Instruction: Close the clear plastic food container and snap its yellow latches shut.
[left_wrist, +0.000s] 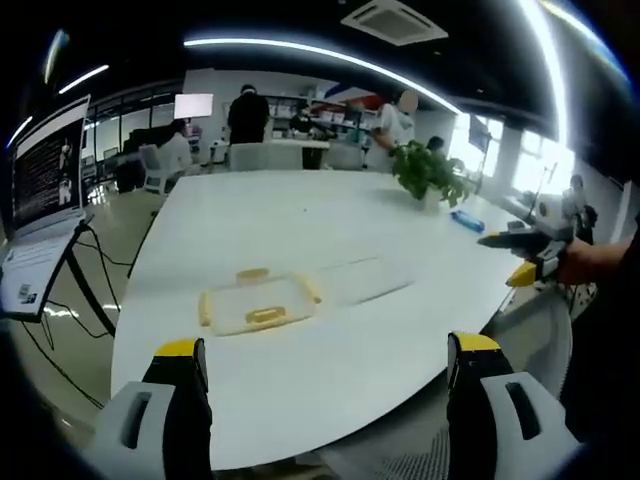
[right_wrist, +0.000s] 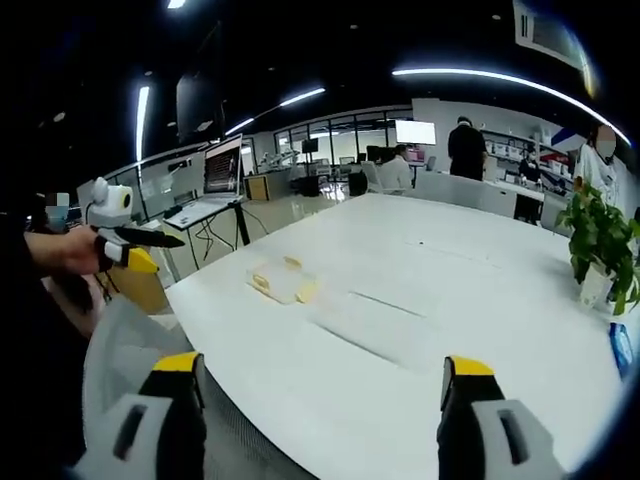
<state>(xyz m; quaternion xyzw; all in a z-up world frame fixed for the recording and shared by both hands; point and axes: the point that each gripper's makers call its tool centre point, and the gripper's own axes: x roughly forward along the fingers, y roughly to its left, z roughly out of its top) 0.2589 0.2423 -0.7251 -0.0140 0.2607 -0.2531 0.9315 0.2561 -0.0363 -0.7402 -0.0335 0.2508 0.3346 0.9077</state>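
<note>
— What carried it all?
— A white table (left_wrist: 330, 370).
— And what lay on it?
— A clear container (left_wrist: 258, 303) with yellow latches beside its flat lid (left_wrist: 365, 280); farther off stood a potted plant (left_wrist: 430, 175) and a blue item (left_wrist: 467, 221).

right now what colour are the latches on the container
Yellow latches on the clear container, best seen in the left gripper view.

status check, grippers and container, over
Left gripper open, off the table. Right gripper open, off the table. Container open, clear lid flat beside it. Nothing in the way.
</note>
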